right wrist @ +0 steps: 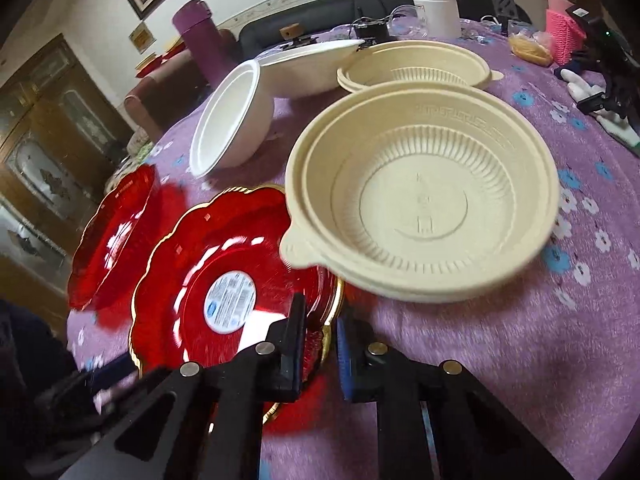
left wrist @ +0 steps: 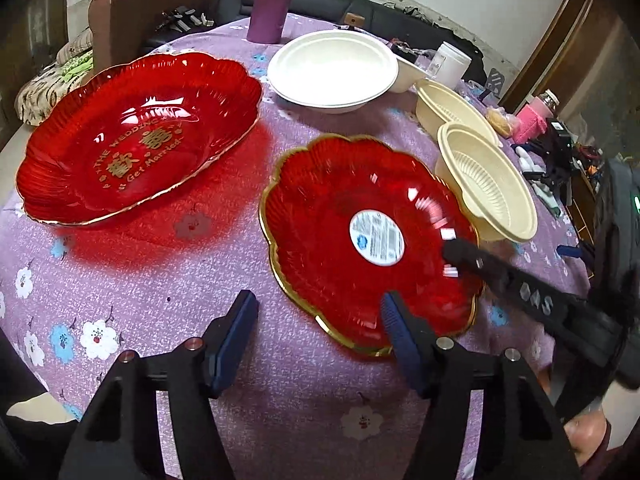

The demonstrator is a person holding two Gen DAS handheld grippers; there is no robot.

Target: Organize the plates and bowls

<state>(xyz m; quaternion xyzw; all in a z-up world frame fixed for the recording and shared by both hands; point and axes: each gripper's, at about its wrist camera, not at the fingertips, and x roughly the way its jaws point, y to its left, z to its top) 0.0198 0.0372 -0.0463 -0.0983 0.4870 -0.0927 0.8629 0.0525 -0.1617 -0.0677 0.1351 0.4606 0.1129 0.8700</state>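
Two hand-held grippers: right [right wrist: 320,344] pinches small red plate [right wrist: 224,300] rim; left [left wrist: 316,316] wide, empty. Risk: glossy plate slips (thin edge grip), strikes cream bowl [right wrist: 424,204].

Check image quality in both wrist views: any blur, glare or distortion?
Left wrist: strong fisheye bending and dark corner vignette; the small red plate is motion-smeared with streaked glare, while the large red plate stays sharp. Right wrist: the same small red plate and the near cream bowl edge are smeared; the right gripper, closed on the plate rim, is sharper.
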